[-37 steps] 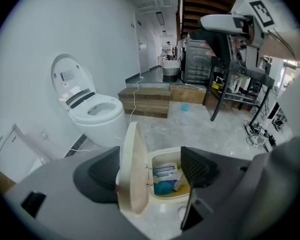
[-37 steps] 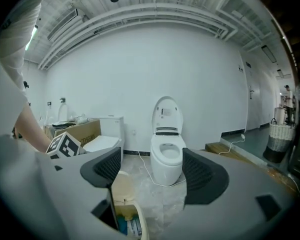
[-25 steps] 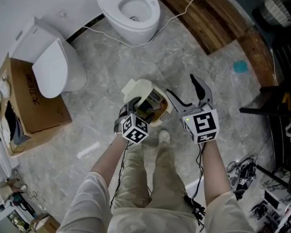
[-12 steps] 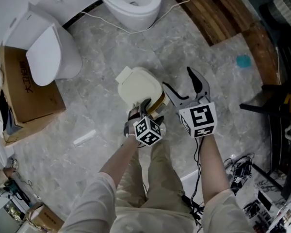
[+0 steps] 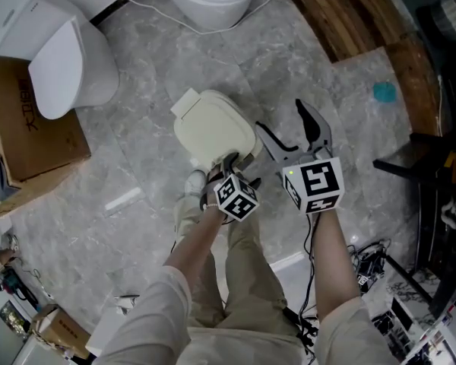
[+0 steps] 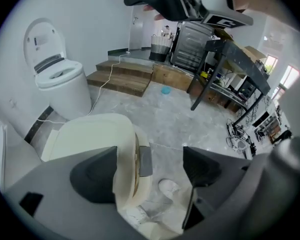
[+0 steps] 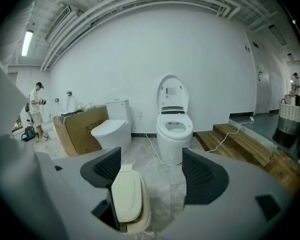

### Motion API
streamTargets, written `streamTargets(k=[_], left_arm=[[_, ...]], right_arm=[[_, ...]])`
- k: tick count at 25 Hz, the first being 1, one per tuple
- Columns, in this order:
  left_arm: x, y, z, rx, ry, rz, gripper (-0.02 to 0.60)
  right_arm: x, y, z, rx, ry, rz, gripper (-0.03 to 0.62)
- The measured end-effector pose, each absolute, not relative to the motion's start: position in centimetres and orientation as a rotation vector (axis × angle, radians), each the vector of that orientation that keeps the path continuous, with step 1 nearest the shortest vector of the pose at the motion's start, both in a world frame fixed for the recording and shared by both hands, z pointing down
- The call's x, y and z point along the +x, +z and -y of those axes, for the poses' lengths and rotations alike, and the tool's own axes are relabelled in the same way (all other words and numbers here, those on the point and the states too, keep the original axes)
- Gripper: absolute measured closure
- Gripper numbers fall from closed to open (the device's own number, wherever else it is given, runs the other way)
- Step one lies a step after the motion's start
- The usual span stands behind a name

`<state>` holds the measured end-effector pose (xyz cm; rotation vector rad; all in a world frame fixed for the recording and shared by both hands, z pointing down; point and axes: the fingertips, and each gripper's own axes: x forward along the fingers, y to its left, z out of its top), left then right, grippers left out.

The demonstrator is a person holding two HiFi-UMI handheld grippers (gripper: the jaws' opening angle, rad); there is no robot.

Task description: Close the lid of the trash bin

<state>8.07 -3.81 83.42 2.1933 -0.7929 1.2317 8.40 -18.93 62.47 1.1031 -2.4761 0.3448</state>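
Left gripper (image 5: 229,166), jaws spread, is sitting at the front edge of the trash bin lid (image 5: 213,128), which looks nearly shut. Right gripper (image 5: 283,120) is hovering wide open. Probably needs one last push down.

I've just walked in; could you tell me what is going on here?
A person holding two grippers stands over a cream trash bin. The left gripper, jaws apart, is at the front edge of the lid, which is almost down, a thin gap showing. The right gripper hangs open and empty beside the bin.

A white toilet (image 5: 61,67) sits beside a cardboard box (image 5: 38,139).
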Motion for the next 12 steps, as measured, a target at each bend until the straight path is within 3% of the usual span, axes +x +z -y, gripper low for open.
streamTargets(k=[12], left_arm=[[8.7,86.3,4.4,2.008,1.068,0.834,0.192]], right_arm=[[8.3,65.8,18.9,1.077,0.369,2.457,0.204]])
